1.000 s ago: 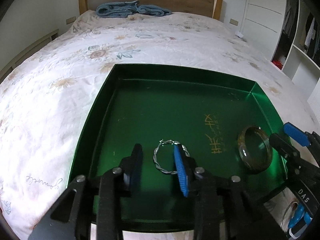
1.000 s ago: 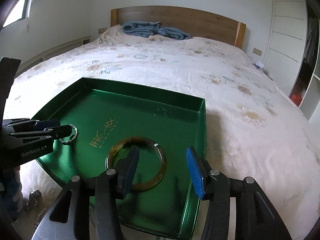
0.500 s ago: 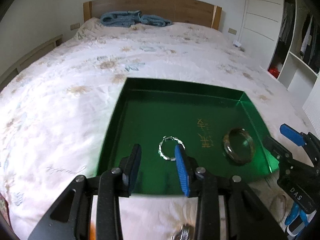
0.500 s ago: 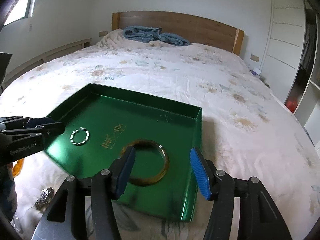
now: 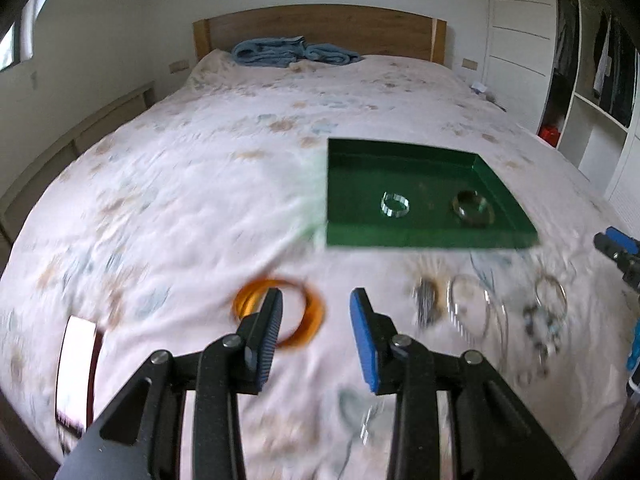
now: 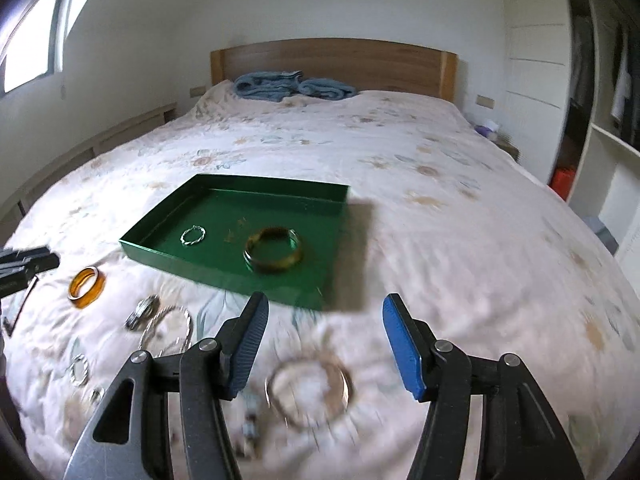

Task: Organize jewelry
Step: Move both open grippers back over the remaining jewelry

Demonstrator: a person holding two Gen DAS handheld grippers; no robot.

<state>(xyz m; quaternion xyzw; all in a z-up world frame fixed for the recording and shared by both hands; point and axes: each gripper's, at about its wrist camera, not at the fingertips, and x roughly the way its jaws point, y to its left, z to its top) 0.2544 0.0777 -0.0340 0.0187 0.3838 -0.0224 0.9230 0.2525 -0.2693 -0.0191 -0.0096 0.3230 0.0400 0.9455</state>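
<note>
A green tray lies on the bed. It holds a twisted silver ring and an olive-brown bangle. My left gripper is open and empty, hovering over an orange bangle on the bedspread in front of the tray. My right gripper is open too, with nothing between its jaws. Below it lies a thin silver bangle, blurred. Each gripper shows at the edge of the other's view: the right gripper and the left gripper.
More loose jewelry lies on the floral bedspread before the tray: a silver clump, wire hoops, a small twisted ring. A white flat rectangle sits at the near left. Folded blue towels rest by the headboard. Wardrobe shelves stand right.
Both grippers have pulled back and up from the tray, leaving the ring and bangle lying in it. The loose jewelry in front of the tray has come into view. The right jaws widened slightly.
</note>
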